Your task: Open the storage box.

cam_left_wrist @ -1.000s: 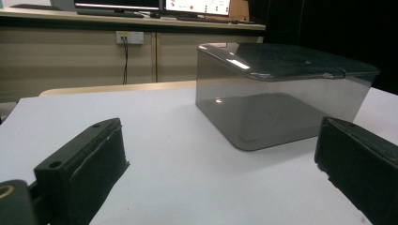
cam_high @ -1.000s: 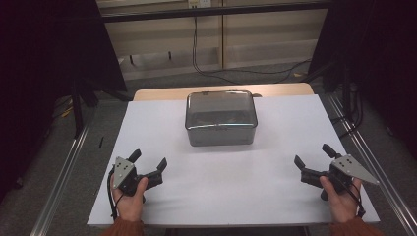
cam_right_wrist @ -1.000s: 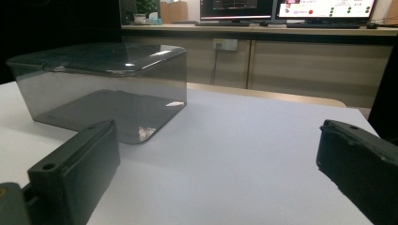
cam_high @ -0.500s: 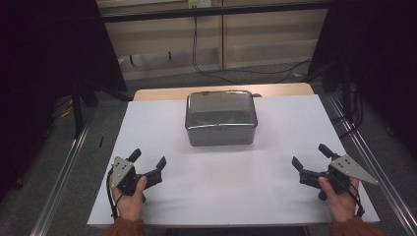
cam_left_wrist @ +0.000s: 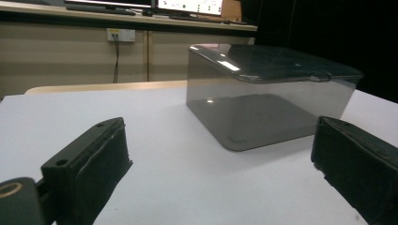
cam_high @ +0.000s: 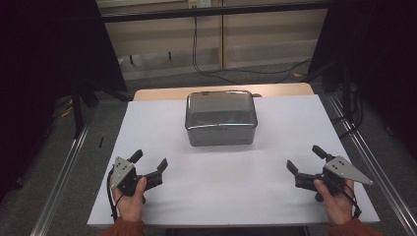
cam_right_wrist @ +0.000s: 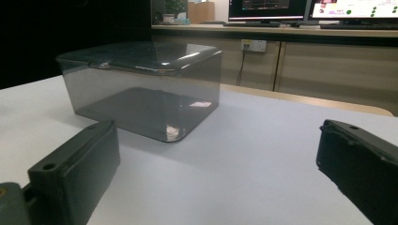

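A smoky see-through plastic box (cam_high: 221,118) with its lid on sits at the middle back of the white table top (cam_high: 275,187). It looks empty in both gripper views (cam_left_wrist: 267,89) (cam_right_wrist: 145,84). My left gripper (cam_high: 148,160) rests at the front left, held by a hand, jaws wide apart and empty. My right gripper (cam_high: 305,158) is at the front right, likewise open and empty. Both point toward the box from a distance. In the gripper views the jaws (cam_left_wrist: 220,164) (cam_right_wrist: 216,173) frame bare table with the box beyond.
The white sheet lies on a wooden table whose back edge (cam_high: 162,93) shows behind the box. Metal rails (cam_high: 64,172) run along both sides. Cables (cam_high: 206,64) lie on the floor behind, and dark curtains flank the space.
The right gripper has shifted slightly left and toward the table's middle. The left gripper and the box have stayed in place.
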### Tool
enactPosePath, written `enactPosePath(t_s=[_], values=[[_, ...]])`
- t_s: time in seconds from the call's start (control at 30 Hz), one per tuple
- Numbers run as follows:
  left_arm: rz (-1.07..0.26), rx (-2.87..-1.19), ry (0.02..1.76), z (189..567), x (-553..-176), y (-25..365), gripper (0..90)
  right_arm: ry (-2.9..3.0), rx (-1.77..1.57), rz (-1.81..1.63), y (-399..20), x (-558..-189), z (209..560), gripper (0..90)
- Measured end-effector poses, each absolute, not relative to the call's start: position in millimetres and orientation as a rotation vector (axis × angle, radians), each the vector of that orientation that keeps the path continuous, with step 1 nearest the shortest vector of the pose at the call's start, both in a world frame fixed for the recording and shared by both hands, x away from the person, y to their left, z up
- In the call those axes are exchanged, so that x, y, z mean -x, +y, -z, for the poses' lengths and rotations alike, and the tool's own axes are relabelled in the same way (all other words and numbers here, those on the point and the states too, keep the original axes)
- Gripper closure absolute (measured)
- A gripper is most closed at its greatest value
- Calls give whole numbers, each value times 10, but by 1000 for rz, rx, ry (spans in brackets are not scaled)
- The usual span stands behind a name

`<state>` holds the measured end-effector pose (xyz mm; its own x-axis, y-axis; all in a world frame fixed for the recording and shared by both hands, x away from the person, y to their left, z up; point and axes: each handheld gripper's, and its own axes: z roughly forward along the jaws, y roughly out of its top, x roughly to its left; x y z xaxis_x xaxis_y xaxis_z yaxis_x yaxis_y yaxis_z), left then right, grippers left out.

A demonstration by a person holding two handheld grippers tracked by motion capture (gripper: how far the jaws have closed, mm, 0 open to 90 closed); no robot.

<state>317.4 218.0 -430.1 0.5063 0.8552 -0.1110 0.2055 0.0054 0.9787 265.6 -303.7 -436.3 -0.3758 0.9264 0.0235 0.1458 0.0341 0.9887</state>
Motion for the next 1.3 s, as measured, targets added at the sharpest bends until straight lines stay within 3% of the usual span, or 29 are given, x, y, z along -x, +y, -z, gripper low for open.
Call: enactPosePath(t_s=[1.3], values=[[-657,-1571,946,4337,-3211,2085,47,1736,-1004,-1488,-2397,-3088,4281,0]])
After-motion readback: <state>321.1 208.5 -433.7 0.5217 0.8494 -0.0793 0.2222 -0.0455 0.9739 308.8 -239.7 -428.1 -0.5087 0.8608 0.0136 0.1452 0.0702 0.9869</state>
